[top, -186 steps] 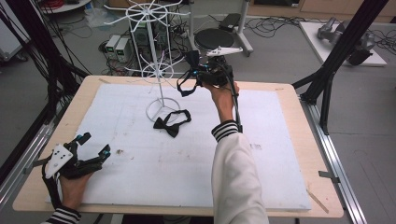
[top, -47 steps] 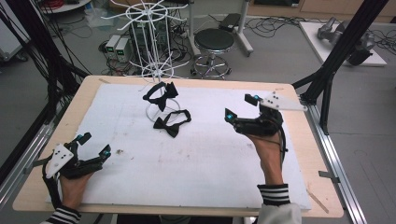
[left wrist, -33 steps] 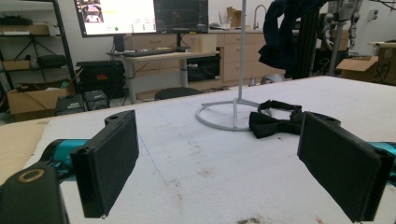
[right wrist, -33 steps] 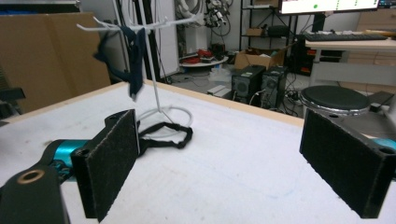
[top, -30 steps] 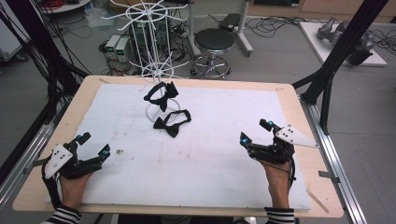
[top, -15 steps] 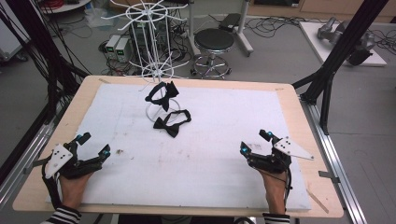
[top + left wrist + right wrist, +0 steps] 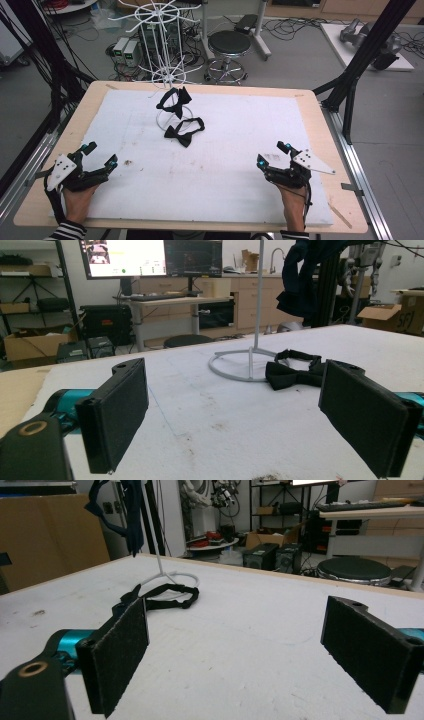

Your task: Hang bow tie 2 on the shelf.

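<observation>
A black bow tie lies on the white mat beside the round base of a white wire stand. A second dark bow tie hangs on the stand's pole. My left gripper rests open near the mat's front left corner, nothing between its pads. Low over the front right of the mat sits my right gripper, open and empty too. In the left gripper view the lying bow tie shows ahead by the stand's ring. The right gripper view has that bow tie beyond the left pad.
The white mat covers a wooden table. Black frame posts stand at the table's right and left. A stool and cables lie on the floor behind.
The right hand has left one bow tie hanging on the stand, drawn back to the front right of the mat and sunk low over it. The left gripper stayed put.
</observation>
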### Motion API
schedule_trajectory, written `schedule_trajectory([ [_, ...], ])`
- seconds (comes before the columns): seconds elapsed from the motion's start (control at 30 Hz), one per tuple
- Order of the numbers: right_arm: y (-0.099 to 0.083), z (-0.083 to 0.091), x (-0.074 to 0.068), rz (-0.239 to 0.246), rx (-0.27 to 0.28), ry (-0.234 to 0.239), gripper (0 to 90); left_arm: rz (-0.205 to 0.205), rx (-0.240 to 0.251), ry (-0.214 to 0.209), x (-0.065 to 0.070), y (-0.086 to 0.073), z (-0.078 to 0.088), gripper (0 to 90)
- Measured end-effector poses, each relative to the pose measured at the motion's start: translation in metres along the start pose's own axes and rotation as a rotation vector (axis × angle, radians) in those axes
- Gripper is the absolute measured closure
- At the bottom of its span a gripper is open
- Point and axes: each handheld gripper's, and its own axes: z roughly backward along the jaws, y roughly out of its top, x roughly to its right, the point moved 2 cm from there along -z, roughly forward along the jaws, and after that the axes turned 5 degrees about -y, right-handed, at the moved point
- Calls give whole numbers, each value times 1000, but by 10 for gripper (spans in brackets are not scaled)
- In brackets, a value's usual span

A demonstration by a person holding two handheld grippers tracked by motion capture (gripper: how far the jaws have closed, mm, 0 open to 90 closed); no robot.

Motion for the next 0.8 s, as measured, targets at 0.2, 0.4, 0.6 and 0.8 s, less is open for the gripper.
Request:
schedule_trajectory([
  [0.2,0,2,2,-13,-6,-2,112,-1,4,-13,-1,4,-1,128],
  [0.4,-1,2,2,-4,-20,2,112,-5,4,-27,-2,9,0,128],
  [0.6,-2,3,2,3,-27,7,112,-29,-13,-69,-3,19,-2,128],
  [0.8,-2,5,3,3,-26,9,112,-76,-41,-135,0,35,-9,128],
])
